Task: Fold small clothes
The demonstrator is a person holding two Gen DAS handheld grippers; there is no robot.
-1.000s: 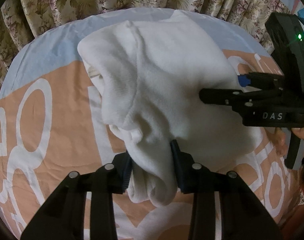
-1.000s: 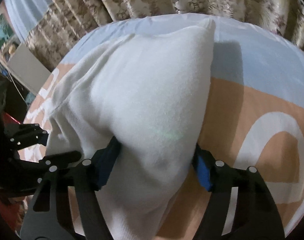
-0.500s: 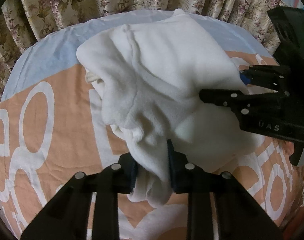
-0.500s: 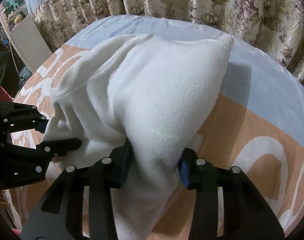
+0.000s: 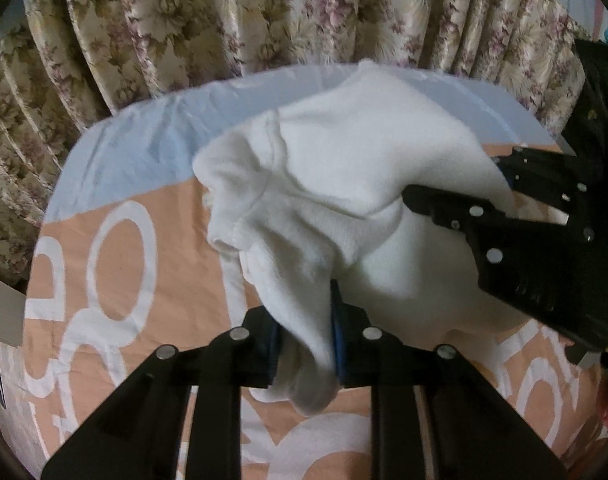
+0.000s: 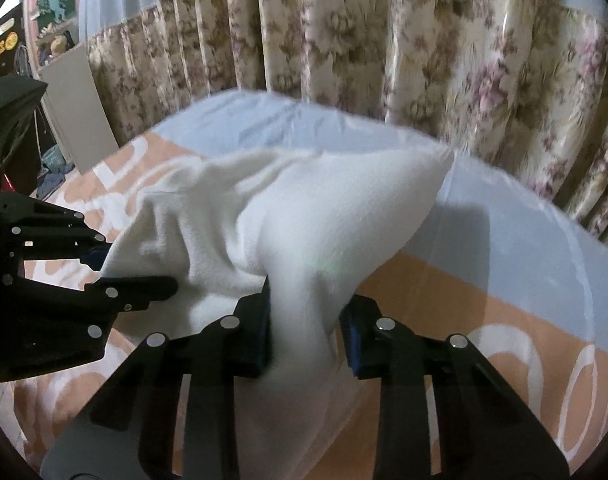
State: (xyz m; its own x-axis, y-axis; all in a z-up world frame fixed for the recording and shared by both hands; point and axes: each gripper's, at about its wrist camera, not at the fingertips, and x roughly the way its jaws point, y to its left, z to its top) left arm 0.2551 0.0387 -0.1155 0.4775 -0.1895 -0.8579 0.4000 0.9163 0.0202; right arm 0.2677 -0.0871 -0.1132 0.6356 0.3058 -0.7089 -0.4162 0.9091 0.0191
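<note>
Left claw (image 5: 304, 340) is pinching a bunched fold of the white garment (image 5: 343, 184); its jaws are closing, and the cloth is filling the gap between the blue pads. A short tail of fabric is hanging out below the pads, toward the camera.

Right claw (image 6: 305, 332) is likewise gripping the garment (image 6: 304, 220); its jaws are also closing, with a thick twist of cloth squeezed between the pads. Fabric is trailing down under this claw too.

The garment is stretching between the two claws and is sagging in loose folds in the middle. Its near edge is being held clear of the bed sheet (image 5: 116, 248); its far part is reaching toward the pale blue band of the sheet, and whether that end is resting on the sheet cannot be told. One pointed corner is sticking out to the right in the right wrist view.

Each claw is showing in the other's view: the right one at the right edge of the left wrist view, the left one at the left edge of the right wrist view.

Sheet: orange with white lettering, pale blue at the far side. Floral curtain (image 6: 463, 60) is hanging behind the bed. Both views are slightly blurred.
</note>
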